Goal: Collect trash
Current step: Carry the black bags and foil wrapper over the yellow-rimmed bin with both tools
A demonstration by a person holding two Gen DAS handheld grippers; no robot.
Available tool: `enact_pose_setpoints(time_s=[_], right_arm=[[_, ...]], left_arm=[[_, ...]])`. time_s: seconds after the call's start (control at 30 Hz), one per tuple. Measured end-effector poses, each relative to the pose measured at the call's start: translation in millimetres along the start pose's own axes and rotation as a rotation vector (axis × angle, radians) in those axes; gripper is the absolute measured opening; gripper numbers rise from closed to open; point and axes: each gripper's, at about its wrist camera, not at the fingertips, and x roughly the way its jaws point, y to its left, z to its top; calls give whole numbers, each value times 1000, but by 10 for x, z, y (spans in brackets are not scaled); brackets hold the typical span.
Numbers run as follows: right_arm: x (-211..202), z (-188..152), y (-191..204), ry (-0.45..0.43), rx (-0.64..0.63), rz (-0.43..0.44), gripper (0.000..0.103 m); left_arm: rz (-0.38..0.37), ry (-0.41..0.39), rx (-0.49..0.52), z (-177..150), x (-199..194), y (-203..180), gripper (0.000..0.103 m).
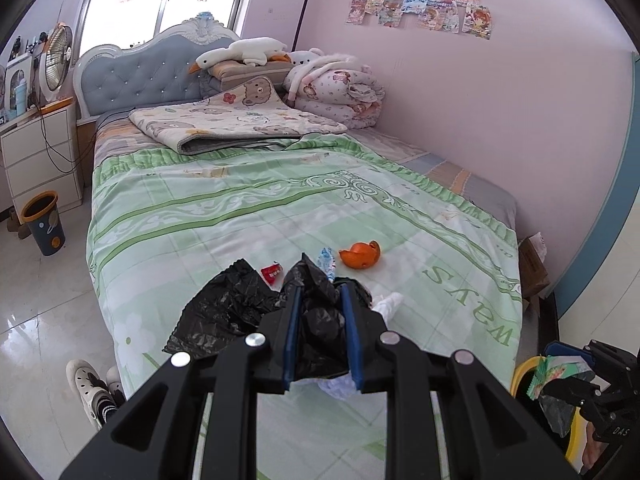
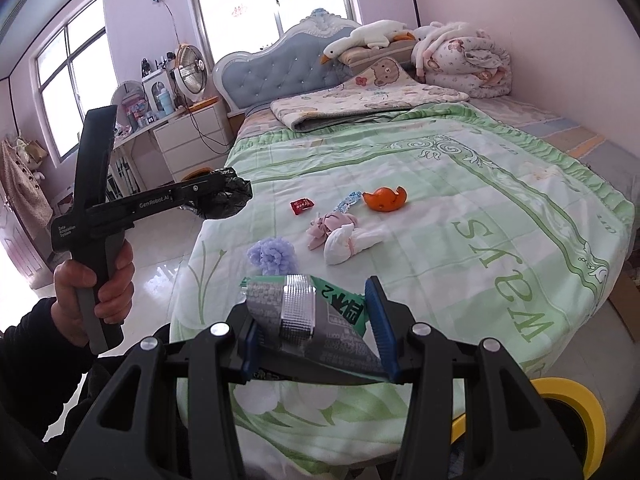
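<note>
Left gripper [image 1: 320, 300], angled downward over the bed's [image 1: 224, 216] near edge, pinches a crumpled black trash bag [image 1: 316, 320]; right gripper [image 2: 316, 304] clamps a green-and-silver wrapper [image 2: 316, 316]; orange peel [image 2: 385, 199] and possibly tissues [image 2: 340, 236] lie just beyond

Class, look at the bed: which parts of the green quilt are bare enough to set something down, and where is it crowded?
Bare: the broad stretch of green quilt between the orange peel and the folded blanket, and the right side around the lettering. Crowded: the near left corner, where the red wrapper, tissues and purple ball cluster.
</note>
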Motion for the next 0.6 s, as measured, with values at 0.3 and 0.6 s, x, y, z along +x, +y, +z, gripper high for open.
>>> enact_pose_setpoints(time_s=[0.3,0.6], right_arm=[[-388,-67,-147,-44,20,-47,44],[-736,-193,-389,-80,71,-106,44]], left_arm=[[-72,-2,60,-101,-138,-425,19],[-168,22,108,-198,-171,-879,20]])
